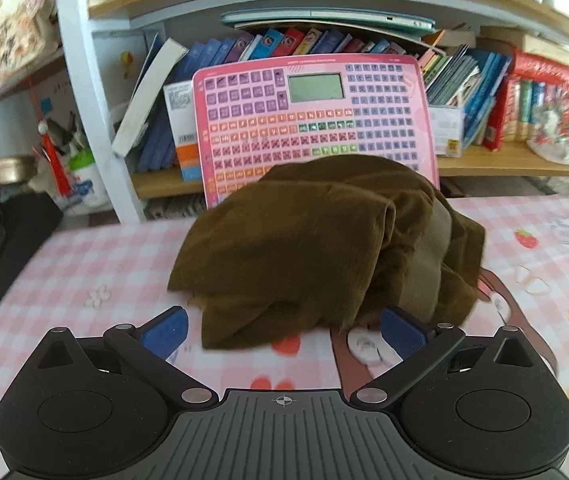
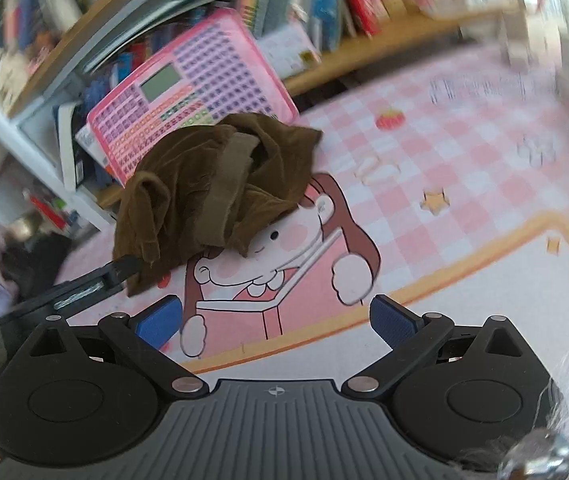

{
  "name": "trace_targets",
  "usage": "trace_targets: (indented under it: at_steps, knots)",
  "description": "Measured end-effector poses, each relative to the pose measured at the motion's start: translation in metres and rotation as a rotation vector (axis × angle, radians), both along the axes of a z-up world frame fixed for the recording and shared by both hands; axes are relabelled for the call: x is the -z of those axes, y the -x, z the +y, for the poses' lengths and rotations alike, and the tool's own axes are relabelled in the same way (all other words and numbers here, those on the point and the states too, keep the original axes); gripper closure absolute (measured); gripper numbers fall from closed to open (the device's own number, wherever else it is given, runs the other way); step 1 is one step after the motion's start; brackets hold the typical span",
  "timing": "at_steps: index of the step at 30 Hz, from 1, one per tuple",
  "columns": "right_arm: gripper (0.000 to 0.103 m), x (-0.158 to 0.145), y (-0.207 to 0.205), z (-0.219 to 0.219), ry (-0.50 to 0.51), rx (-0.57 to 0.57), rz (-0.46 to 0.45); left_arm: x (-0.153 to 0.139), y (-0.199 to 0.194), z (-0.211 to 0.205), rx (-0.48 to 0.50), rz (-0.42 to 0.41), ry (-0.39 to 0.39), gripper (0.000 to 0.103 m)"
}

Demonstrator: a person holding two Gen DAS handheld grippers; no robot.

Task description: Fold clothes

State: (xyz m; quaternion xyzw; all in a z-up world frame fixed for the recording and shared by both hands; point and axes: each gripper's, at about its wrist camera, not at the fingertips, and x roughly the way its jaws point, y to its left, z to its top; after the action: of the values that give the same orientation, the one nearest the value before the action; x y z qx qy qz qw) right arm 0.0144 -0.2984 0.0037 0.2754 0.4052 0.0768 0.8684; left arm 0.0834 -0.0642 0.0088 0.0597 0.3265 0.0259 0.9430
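The olive-brown velvety garment lies crumpled on the pink checked mat just ahead of the left gripper, both it and the right gripper spread wide and empty; soft, light and floppy by its look, best pinched at a hem corner.

Lying mid-frame on the pink checked table mat: a crumpled brown velvety garment. Behind it, upper centre, leaning seemingly against shelved books: a pink keyboard toy tablet.

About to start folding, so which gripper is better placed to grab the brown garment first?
Left. The left gripper is open with the brown garment at its fingertips; the right gripper sits farther back.
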Motion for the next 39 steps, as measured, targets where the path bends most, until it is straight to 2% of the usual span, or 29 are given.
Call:
trace_targets:
  at_steps: [4, 10, 14, 16, 17, 18, 19, 20, 23, 26, 29, 33, 37, 39]
  knots:
    - [0.002, 0.022, -0.007, -0.034, -0.201, 0.028, 0.106, 0.001, -0.009, -0.011, -0.044, -0.001, -0.039, 0.000]
    - [0.002, 0.030, -0.014, -0.045, -0.327, -0.018, 0.131, 0.008, -0.032, -0.018, -0.067, -0.001, -0.079, 0.000]
    - [0.002, 0.029, -0.016, -0.046, -0.361, -0.038, 0.126, 0.015, -0.051, -0.023, -0.043, 0.012, -0.099, 0.002]
    - [0.002, 0.028, -0.018, -0.047, -0.373, -0.042, 0.127, 0.014, -0.060, -0.016, -0.046, 0.058, -0.059, 0.029]
    - [0.002, 0.029, -0.018, -0.047, -0.387, -0.041, 0.129, 0.013, -0.060, -0.009, -0.060, 0.073, -0.025, 0.061]
    - [0.002, 0.029, -0.019, -0.047, -0.401, -0.040, 0.130, 0.009, -0.057, 0.002, -0.077, 0.075, 0.021, 0.083]
    - [0.002, 0.030, -0.021, -0.047, -0.422, -0.040, 0.131, 0.004, -0.053, 0.011, -0.092, 0.073, 0.057, 0.092]
    - [0.002, 0.031, -0.022, -0.047, -0.443, -0.040, 0.133, -0.003, -0.044, 0.019, -0.104, 0.059, 0.067, 0.096]
    - [0.002, 0.035, -0.030, -0.043, -0.536, -0.057, 0.141, -0.024, -0.011, 0.039, -0.099, 0.035, 0.110, 0.100]
    - [0.002, 0.043, -0.038, -0.033, -0.664, -0.086, 0.169, -0.053, 0.039, 0.049, -0.071, 0.001, 0.204, 0.100]
    - [0.002, 0.057, -0.042, -0.023, -0.799, -0.085, 0.218, -0.087, 0.090, 0.052, -0.051, -0.067, 0.295, 0.100]
    - [0.002, 0.077, -0.046, -0.011, -0.922, -0.057, 0.300, -0.131, 0.141, 0.066, -0.111, -0.188, 0.417, 0.100]
    - [0.002, 0.090, -0.050, -0.001, -0.997, -0.030, 0.334, -0.169, 0.179, 0.084, -0.187, -0.317, 0.552, 0.101]
    - [0.002, 0.097, -0.052, 0.006, -1.054, -0.005, 0.341, -0.177, 0.187, 0.082, -0.192, -0.326, 0.557, 0.101]
